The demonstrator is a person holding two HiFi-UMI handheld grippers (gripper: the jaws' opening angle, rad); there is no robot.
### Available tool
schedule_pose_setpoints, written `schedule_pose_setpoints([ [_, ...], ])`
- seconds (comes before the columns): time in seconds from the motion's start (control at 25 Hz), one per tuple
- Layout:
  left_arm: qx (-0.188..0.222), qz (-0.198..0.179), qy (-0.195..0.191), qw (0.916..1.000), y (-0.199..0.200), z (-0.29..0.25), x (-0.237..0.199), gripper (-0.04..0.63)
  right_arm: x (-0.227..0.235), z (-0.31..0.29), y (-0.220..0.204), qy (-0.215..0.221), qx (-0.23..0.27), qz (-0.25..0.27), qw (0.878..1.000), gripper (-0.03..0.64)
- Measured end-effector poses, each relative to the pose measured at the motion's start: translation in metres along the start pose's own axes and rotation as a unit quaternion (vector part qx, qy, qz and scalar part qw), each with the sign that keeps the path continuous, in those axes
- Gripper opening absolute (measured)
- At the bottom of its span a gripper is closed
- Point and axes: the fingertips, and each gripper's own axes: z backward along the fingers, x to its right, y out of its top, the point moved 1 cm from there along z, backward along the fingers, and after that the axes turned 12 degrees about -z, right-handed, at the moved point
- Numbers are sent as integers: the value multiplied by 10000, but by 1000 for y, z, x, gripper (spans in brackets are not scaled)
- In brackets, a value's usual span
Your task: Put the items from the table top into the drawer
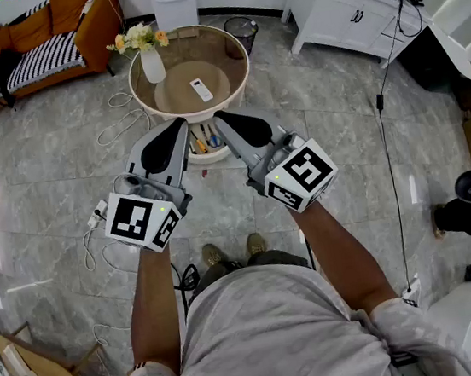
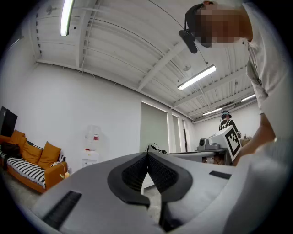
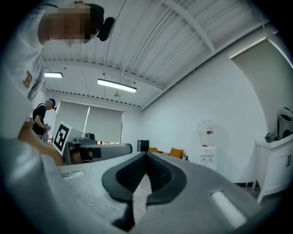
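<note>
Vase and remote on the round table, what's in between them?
Nothing. Only bare table top lies between the vase and the remote. The head view shows it.

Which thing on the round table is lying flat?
The white remote, flat near the middle of the table. The vase stands upright at the edge, holding flowers.

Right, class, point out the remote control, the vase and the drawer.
remote control (image 1: 201,89), head view, middle of its white body.
vase (image 1: 153,65), head view, its white belly.
drawer (image 1: 216,154), head view, its white front rim.
</note>
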Motion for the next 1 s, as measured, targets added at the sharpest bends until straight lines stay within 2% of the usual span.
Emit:
schedule_pose_setpoints([
  [0.32,11,53,47,10000,-6,10,-6,0,-5,-3,-4,-70,23,23,10000,0],
  [0.6,22,69,127,9999,-20,28,-34,0,-15,-23,-20,-257,-87,99,9996,0],
  [0.8,21,79,19,10000,-35,35,-49,0,-16,-38,-35,-518,-224,202,9982,0],
  [1.0,-90,121,-24,9999,-57,28,-66,0,11,-51,-56,-893,-453,186,9948,2],
])
